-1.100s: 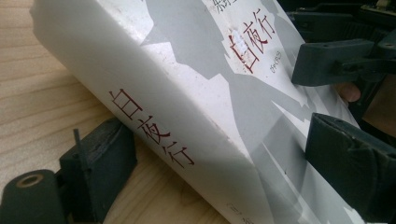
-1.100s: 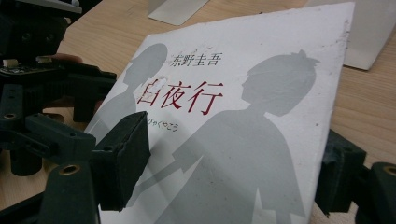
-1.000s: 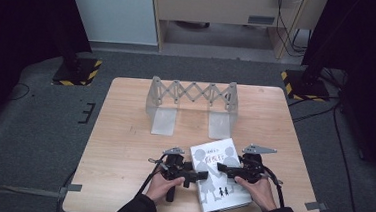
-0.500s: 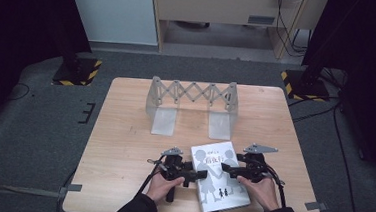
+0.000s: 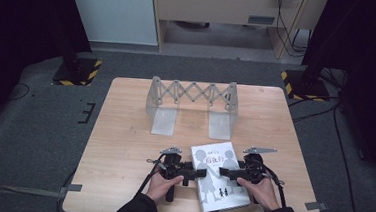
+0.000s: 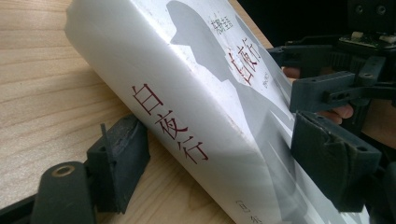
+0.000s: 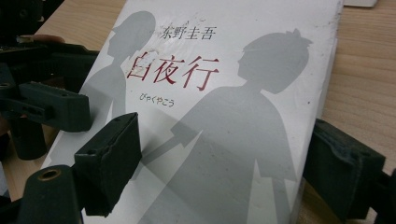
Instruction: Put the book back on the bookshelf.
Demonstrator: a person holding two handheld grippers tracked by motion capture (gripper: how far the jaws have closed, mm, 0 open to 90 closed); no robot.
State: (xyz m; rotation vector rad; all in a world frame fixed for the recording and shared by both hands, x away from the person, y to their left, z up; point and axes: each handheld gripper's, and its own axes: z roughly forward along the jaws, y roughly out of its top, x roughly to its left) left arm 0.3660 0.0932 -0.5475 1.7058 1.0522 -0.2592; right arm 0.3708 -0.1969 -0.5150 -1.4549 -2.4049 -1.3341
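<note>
Left claw (image 5: 197,173), held in the person's left hand (image 5: 163,186), points toward the spine edge of a white paperback book (image 5: 218,178) lying flat on the wooden worktop (image 5: 124,131). In the left claw view the book (image 6: 196,93) sits between the jaws: one pad rests on the worktop (image 6: 42,84) just beside the spine, and the other lies over the front cover. The jaws have just been closing, the book between them; whether the pads already press on it cannot be told.

The book lies between the two claws, its cover showing grey silhouettes of two figures and red title characters.

Right claw (image 5: 224,172), held in the right hand (image 5: 260,191), reaches in over the book's opposite long edge, tip to tip with the left claw. In the right claw view one pad hovers over the cover (image 7: 224,116) and the other stands off the page edge, beside the worktop (image 7: 369,84). These jaws have just been opening and stand spread around the book, a gap showing at the page-edge pad.

Beyond both claws, well apart from the book, stands a grey expandable rack (image 5: 192,104).
</note>
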